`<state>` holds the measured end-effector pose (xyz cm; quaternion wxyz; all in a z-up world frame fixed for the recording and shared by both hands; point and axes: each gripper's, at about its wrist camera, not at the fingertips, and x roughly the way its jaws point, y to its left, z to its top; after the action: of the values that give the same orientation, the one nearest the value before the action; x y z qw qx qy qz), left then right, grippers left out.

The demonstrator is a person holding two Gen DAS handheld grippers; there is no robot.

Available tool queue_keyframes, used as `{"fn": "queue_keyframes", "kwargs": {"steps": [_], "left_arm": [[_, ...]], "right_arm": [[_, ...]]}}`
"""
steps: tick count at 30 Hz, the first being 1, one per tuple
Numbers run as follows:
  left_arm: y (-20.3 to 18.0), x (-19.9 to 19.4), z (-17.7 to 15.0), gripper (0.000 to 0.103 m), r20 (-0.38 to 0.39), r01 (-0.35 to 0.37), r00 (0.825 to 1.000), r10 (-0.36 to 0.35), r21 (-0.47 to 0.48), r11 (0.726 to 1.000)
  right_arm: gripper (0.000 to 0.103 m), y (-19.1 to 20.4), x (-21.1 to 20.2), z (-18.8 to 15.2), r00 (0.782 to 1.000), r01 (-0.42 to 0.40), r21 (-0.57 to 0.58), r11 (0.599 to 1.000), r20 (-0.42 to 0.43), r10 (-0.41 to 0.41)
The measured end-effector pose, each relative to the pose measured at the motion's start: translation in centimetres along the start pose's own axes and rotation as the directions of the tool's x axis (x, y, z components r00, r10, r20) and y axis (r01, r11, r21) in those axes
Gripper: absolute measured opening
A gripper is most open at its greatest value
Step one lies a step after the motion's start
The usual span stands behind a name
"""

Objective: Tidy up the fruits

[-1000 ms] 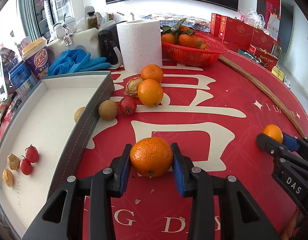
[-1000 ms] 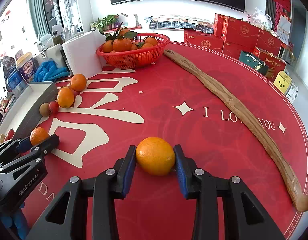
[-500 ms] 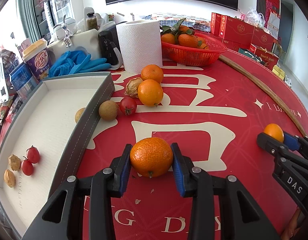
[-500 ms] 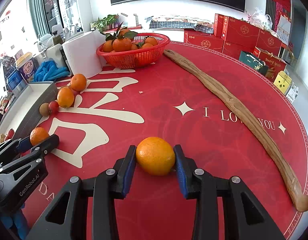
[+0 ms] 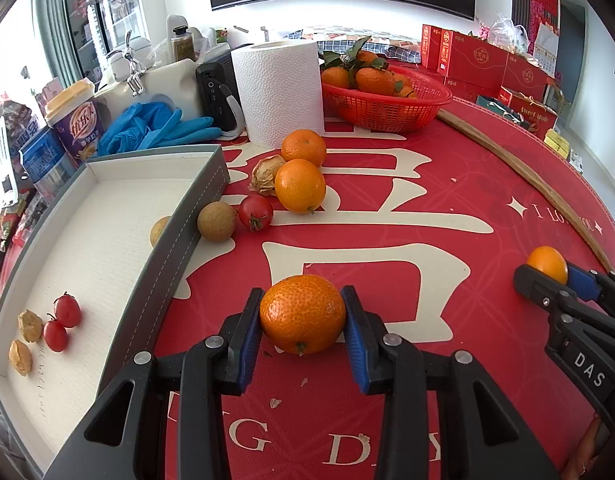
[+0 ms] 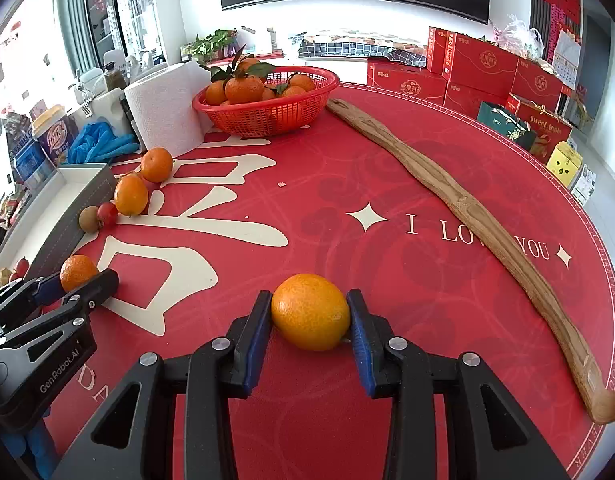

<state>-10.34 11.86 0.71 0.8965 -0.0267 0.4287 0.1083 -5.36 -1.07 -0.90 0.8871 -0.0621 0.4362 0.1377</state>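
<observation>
Left wrist view, left to right. At the left edge lies the grey tray (image 5: 179, 240); its white floor holds two cherry tomatoes (image 5: 61, 322) and husked fruits at lower left, and a brown longan (image 5: 160, 231) against its right wall. Just outside that wall, left of centre, sit a second longan (image 5: 216, 221), touching a loose tomato (image 5: 256, 212), then two oranges (image 5: 300, 186) and a dried husk. Above them stand a paper roll (image 5: 278, 92) and, to its right, the red basket (image 5: 387, 110) of leafy oranges. At lower centre my left gripper (image 5: 302, 322) has its blue pads pressed on both flanks of a pebbled mandarin (image 5: 302, 313) that rests on the red tablecloth (image 5: 447, 208). At the right edge my other tool appears, side-on.

Right wrist view, left to right. The left gripper and its mandarin occupy the lower left edge. At lower centre my right gripper (image 6: 310, 322) is clamped on a smooth orange (image 6: 310, 311), also on the cloth. A long wooden stick (image 6: 467, 208) runs from upper centre to lower right.
</observation>
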Motion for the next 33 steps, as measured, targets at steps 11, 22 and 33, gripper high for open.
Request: {"fn": "queue_keyframes", "kwargs": {"steps": [11, 22, 33], "left_arm": [[-0.02, 0.00, -0.01, 0.041, 0.000, -0.001, 1.000, 0.001, 0.000, 1.000], [-0.11, -0.03, -0.02, 0.041, 0.000, -0.002, 1.000, 0.002, 0.002, 1.000], [-0.25, -0.04, -0.03, 0.041, 0.001, -0.008, 1.000, 0.008, 0.006, 1.000]], "right_arm": [[0.039, -0.02, -0.01, -0.01, 1.000, -0.001, 0.001, 1.000, 0.000, 0.001], [0.039, -0.04, 0.00, 0.00, 1.000, -0.001, 0.001, 1.000, 0.000, 0.001], [0.039, -0.02, 0.00, 0.08, 1.000, -0.004, 0.002, 1.000, 0.000, 0.004]]}}
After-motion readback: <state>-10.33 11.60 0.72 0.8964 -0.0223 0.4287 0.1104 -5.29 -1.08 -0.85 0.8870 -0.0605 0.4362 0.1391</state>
